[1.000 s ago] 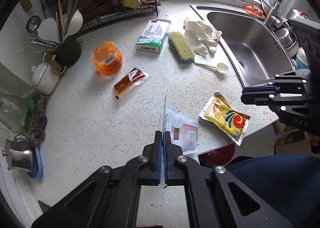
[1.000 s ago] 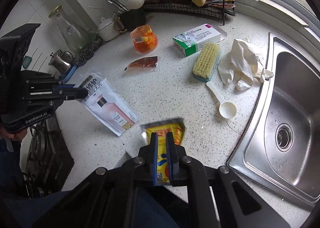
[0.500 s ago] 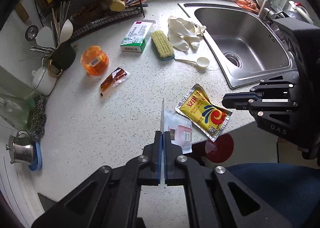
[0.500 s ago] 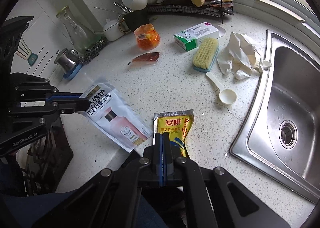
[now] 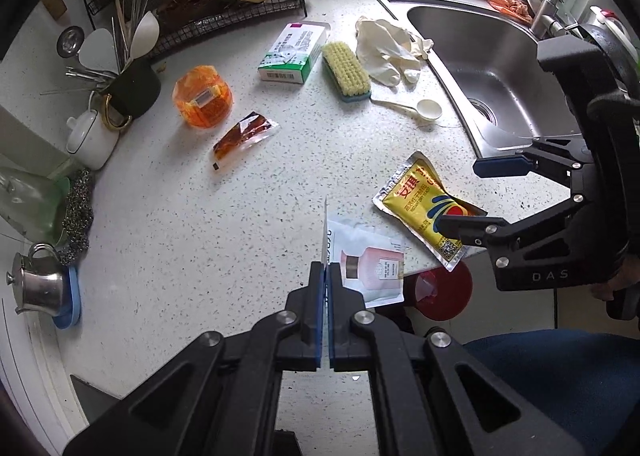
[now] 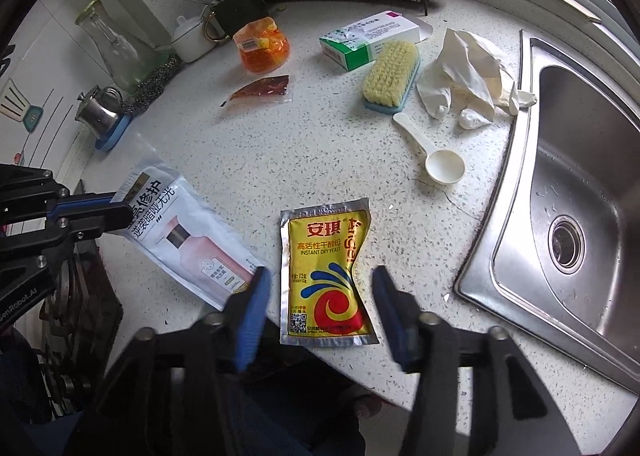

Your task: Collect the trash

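My left gripper [image 5: 325,276] is shut on a white sachet with a pink bottle print [image 5: 370,268], held above the counter's front edge; the sachet also shows in the right wrist view [image 6: 188,236]. My right gripper [image 6: 320,296] is open, its jaws on either side of a yellow dry yeast packet [image 6: 326,276] lying at the counter's front edge; the packet also shows in the left wrist view [image 5: 424,212]. A brown sauce sachet [image 5: 244,134] lies further back on the counter.
A red bin [image 5: 442,290] stands below the counter edge. On the counter are an orange jelly cup [image 5: 202,96], a green-white box [image 5: 294,52], a scrub brush [image 5: 346,70], white gloves [image 5: 386,50] and a spoon [image 5: 420,108]. The sink [image 6: 576,216] lies to the right.
My right gripper has opened and let go of the yellow yeast packet, which now lies on the counter. My left gripper still holds the white sachet and has drawn back a little.
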